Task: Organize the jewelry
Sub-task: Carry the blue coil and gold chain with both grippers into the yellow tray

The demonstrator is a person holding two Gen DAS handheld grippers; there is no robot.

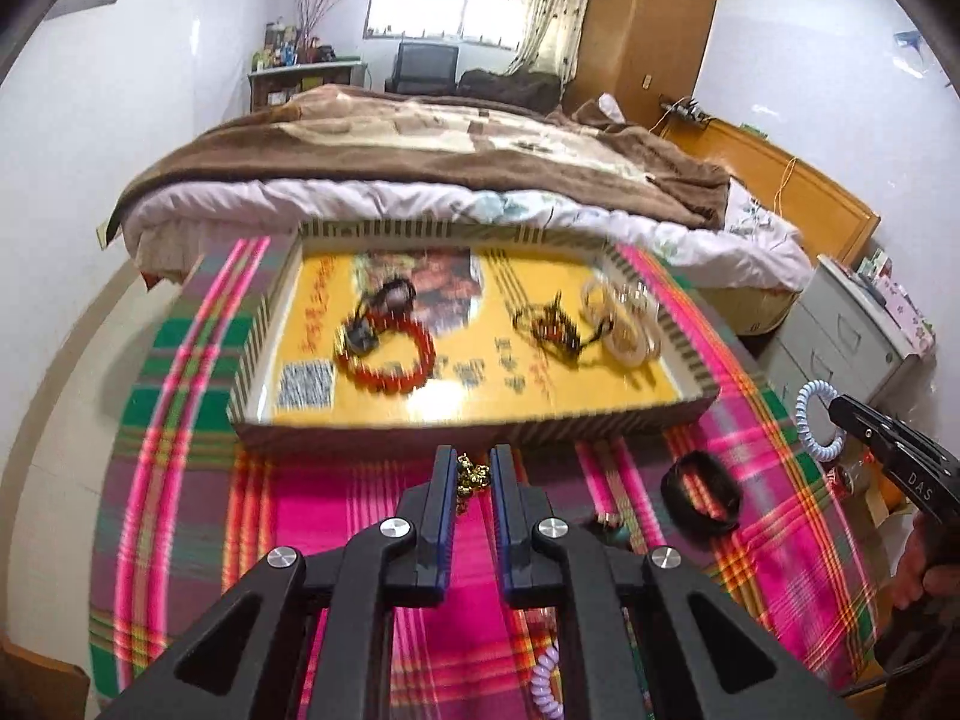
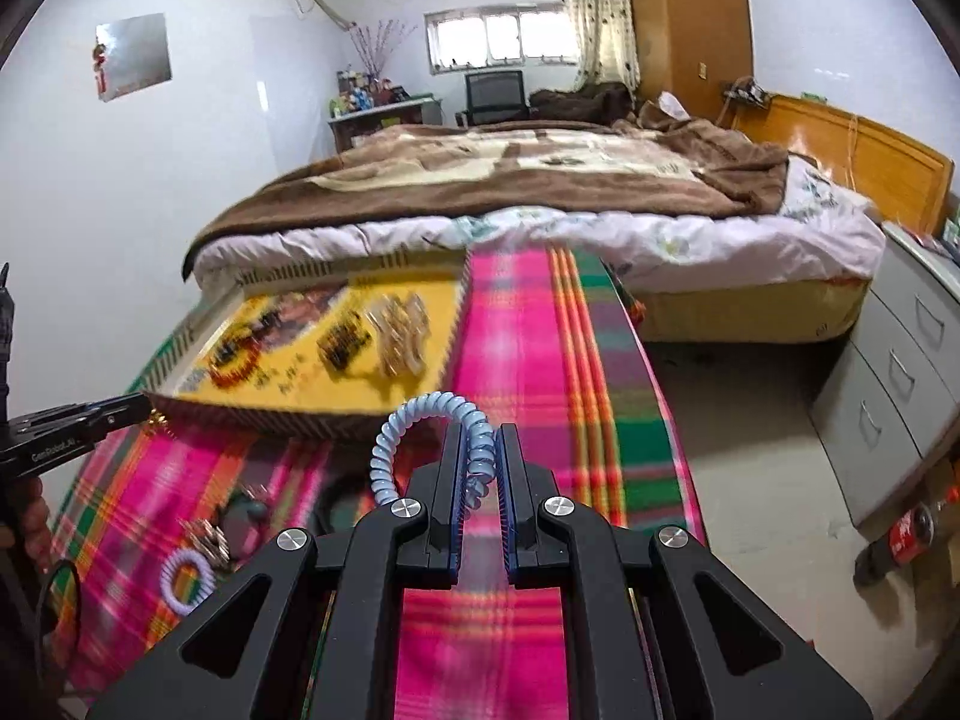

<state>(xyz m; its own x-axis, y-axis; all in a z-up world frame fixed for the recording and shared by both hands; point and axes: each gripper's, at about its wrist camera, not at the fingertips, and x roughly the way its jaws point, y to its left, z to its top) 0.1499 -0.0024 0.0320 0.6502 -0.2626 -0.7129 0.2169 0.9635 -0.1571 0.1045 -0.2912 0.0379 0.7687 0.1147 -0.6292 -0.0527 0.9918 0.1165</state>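
Bed (image 1: 420, 138): stood beyond the table, under a brown blanket.
Plaid cloth (image 1: 360, 516): pink and green, covered the table.
Tray (image 1: 636, 420): yellow-floored, striped rim, lay on the cloth at its far side.
Tray contents: red bead bracelet (image 1: 390, 360), dark beaded piece (image 1: 552, 324), pale bangles (image 1: 624, 324), all blurred.
Left gripper (image 1: 473, 468): closed on a small gold bell cluster (image 1: 471, 474), held just short of the tray's near rim.
Right gripper (image 2: 479, 456): closed on a pale blue coil band (image 2: 420, 420), its loop arching above the fingers.
Loose items: black band (image 1: 702, 501) and lilac coil (image 2: 186, 579) lay on the cloth.
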